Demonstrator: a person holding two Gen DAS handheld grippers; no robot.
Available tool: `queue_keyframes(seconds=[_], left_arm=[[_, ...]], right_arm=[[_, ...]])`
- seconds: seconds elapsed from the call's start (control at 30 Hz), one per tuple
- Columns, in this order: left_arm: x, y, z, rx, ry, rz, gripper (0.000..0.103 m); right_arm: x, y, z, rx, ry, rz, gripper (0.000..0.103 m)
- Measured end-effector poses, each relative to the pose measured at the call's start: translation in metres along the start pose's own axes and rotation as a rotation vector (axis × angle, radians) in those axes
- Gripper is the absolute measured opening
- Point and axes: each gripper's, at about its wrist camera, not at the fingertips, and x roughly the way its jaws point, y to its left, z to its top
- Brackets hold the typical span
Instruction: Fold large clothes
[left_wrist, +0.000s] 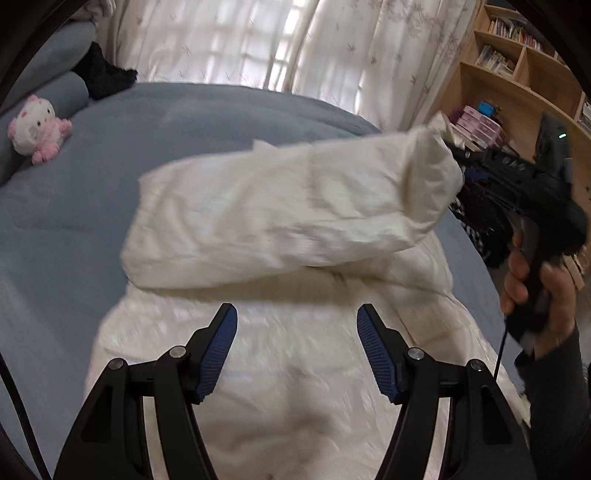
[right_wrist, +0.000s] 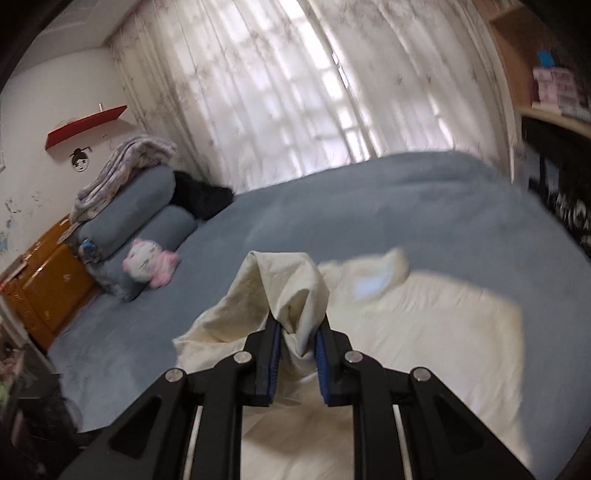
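A large cream-white padded garment (left_wrist: 280, 332) lies spread across the grey-blue bed cover (left_wrist: 74, 206). The right gripper (right_wrist: 298, 332) has its blue-padded jaws clamped on a bunched fold of that cloth, holding one long sleeve-like part (left_wrist: 295, 206) up above the rest. It looks like a sleeve, though the blur makes that unsure. The left gripper (left_wrist: 297, 332) hangs over the garment's body with jaws spread wide, gripping nothing. A pink-and-white plush toy (left_wrist: 37, 127) sits by the grey-blue bolster pillows (right_wrist: 140, 210).
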Motion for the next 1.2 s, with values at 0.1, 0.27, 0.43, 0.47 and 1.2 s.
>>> queue_keyframes(seconds=[0.1,0.27,0.43,0.47,1.2], left_arm=[[0.006,0.009,0.010,-0.010,-0.001,0.032,0.066],[0.029,0.025,0.018,-0.024,0.059,0.076,0.066],[0.054,0.048,0.028,-0.042,0.126,0.122,0.066],[0.059,0.053,0.030,-0.048,0.141,0.135,0.066],[0.112,0.083,0.109,-0.068,0.087,0.237,0.037]], right_arm=[[0.033,-0.041,0.004,0.044,0.049,-0.135,0.027],[0.064,-0.126,-0.024,0.293,0.193,-0.235,0.030],[0.049,-0.142,-0.044,0.353,0.202,-0.126,0.030],[0.046,-0.142,-0.046,0.357,0.209,-0.093,0.031],[0.048,-0.051,-0.052,-0.007,0.167,-0.171,0.010]])
